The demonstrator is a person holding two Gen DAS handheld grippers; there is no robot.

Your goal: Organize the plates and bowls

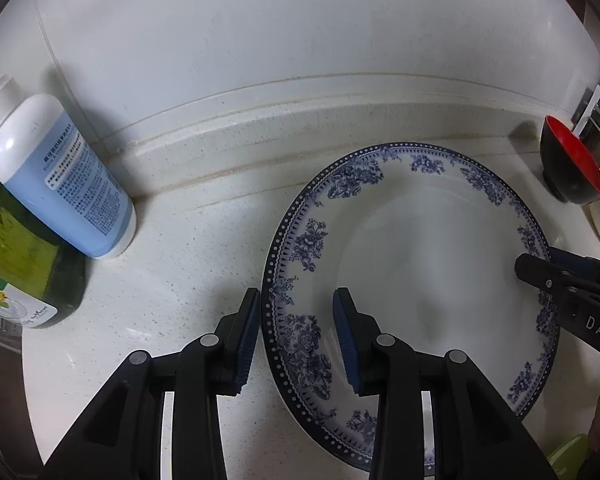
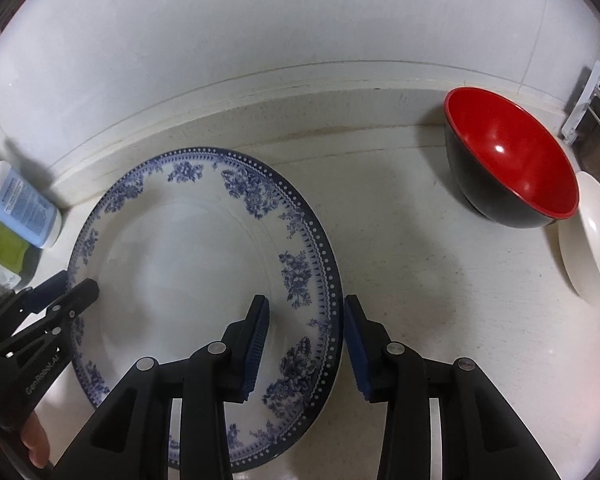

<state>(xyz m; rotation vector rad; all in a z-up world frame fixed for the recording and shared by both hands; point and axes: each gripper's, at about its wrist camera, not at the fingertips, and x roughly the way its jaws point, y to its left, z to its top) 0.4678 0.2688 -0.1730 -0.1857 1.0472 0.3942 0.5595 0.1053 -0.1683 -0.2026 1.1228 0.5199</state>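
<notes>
White speckled counter (image 1: 204, 240) meets a pale wall; on it lies my blue-patterned plate (image 1: 412, 240), nothing in it. My left gripper (image 1: 296, 332) straddles its left rim, jaws parted, and my right gripper (image 2: 306, 344) straddles the opposite rim, equally spread. Behind sit 1 red-lined black bowl (image 2: 508, 164) and 1 white bowl (image 2: 592, 240), seemingly empty. 2 bottles (image 1: 60, 176) stand left.
</notes>
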